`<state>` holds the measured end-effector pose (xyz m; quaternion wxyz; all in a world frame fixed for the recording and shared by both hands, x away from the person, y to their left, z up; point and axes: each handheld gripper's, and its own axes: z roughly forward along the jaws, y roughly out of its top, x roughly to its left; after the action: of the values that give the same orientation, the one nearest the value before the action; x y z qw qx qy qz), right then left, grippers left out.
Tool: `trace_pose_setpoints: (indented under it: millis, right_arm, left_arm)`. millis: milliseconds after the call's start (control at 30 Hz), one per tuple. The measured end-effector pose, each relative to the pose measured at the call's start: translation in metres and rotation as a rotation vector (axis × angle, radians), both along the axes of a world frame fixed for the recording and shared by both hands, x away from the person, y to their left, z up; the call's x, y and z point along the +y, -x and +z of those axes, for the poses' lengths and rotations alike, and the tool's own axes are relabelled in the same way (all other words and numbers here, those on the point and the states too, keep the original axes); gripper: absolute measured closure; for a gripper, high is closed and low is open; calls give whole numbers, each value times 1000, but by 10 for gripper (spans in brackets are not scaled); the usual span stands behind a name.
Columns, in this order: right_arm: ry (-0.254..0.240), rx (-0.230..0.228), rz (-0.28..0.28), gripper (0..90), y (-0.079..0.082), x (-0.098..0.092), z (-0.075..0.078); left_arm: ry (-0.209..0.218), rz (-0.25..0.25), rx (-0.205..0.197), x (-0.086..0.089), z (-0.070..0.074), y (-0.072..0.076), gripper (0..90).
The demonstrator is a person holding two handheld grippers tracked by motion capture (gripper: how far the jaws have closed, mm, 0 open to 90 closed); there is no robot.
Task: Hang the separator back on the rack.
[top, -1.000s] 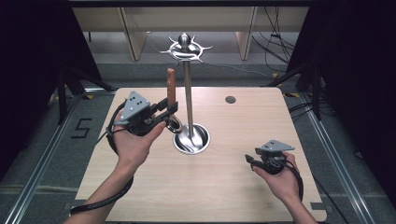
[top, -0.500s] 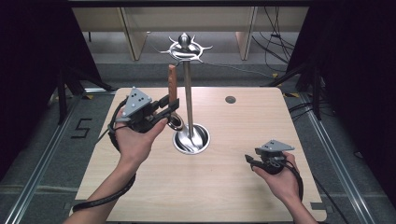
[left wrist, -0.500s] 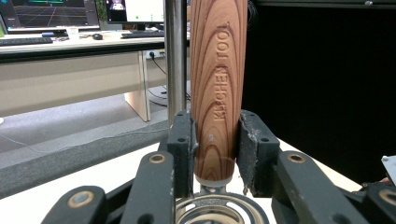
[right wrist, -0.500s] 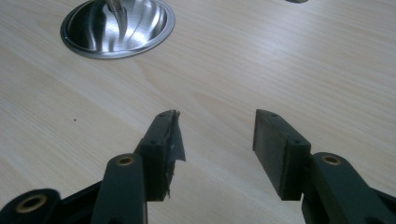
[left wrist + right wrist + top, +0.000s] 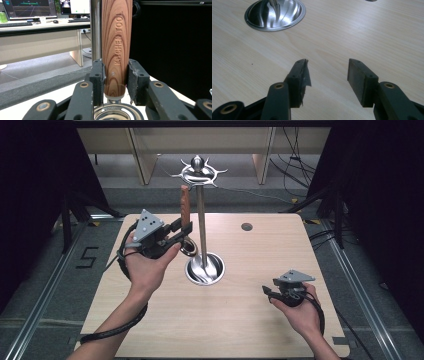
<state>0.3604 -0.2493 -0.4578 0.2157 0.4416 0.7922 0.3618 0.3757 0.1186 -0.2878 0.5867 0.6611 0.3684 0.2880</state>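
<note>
Two black pads of the left gripper (image 5: 116, 82) are clamped on an upright wooden-handled kitchen tool (image 5: 185, 207), held at nine o'clock of the steel hook stand (image 5: 201, 220); a knock against it is risked. The right gripper (image 5: 328, 75) is open.

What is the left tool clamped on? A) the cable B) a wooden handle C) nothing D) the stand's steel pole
B: in the left gripper view the left tool has both pads pressed on the wooden handle, upright beside the pole.

Overhead forward-down view; two close claw-mounted views, sharing the stand base (image 5: 204, 270).
</note>
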Motion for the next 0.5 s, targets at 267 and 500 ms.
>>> trace_pose_setpoints:
  millis: [267, 500]
  right_arm:
    - [4, -19, 8, 507, -1, 0, -1]
    - [1, -15, 2, 507, -1, 0, -1]
  left_arm:
    - [-8, 14, 3, -2, 1, -2, 680]
    - [-22, 27, 0, -2, 1, -5, 680]
